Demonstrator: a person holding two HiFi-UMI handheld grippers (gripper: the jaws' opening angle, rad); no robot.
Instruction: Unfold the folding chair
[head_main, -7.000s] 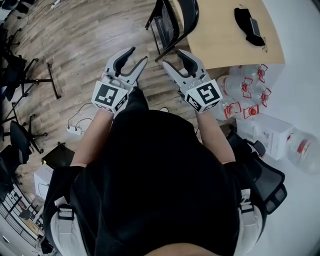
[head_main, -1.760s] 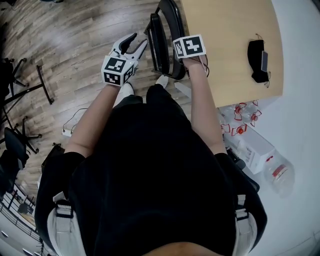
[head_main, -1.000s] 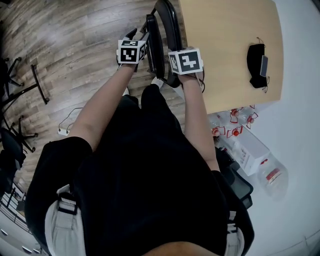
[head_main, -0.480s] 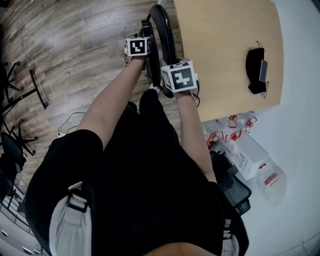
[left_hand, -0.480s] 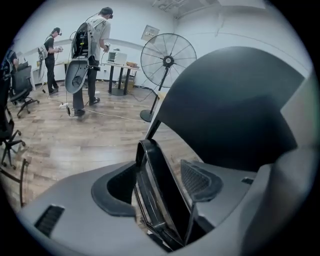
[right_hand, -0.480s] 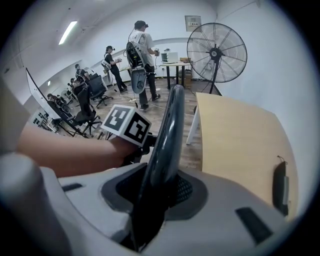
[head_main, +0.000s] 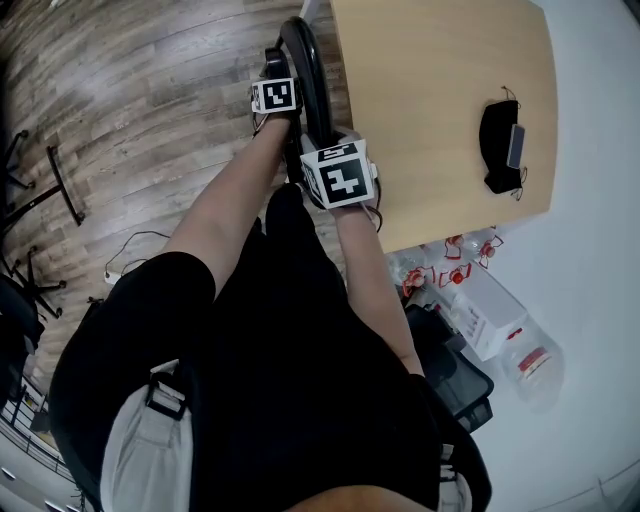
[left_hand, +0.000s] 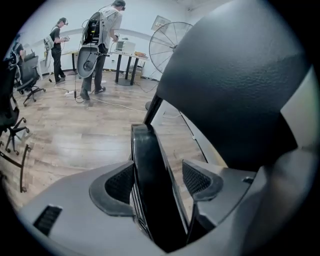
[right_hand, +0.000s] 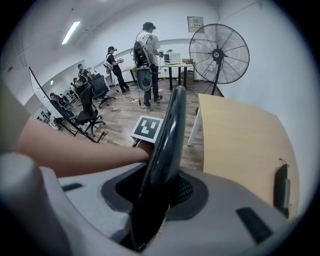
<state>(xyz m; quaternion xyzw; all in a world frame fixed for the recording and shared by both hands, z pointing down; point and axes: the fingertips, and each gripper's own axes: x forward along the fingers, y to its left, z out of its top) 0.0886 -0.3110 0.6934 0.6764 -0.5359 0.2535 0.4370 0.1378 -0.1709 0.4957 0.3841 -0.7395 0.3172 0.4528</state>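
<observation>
The black folding chair (head_main: 305, 60) stands folded against the wooden table's edge. In the right gripper view its curved backrest rim (right_hand: 167, 130) runs up between the jaws, and my right gripper (right_hand: 160, 192) is shut on it. My left gripper (left_hand: 157, 180) sits lower on the chair, astride the thin black seat panel (left_hand: 150, 165). Its jaws are opening: the panel lies between the pads with a gap on the right side. In the head view only the marker cubes of the left gripper (head_main: 275, 96) and right gripper (head_main: 340, 175) show above the chair.
The wooden table (head_main: 440, 100) is right beside the chair, with a black pouch (head_main: 497, 145) on it. Water bottles (head_main: 450, 270) and a box (head_main: 490, 310) lie on the floor at the right. People and office chairs (right_hand: 92, 107) stand farther off, and a large fan (right_hand: 217, 52).
My left gripper has gone down the chair onto the seat panel and its jaws have spread. The right gripper has kept its hold on the backrest rim.
</observation>
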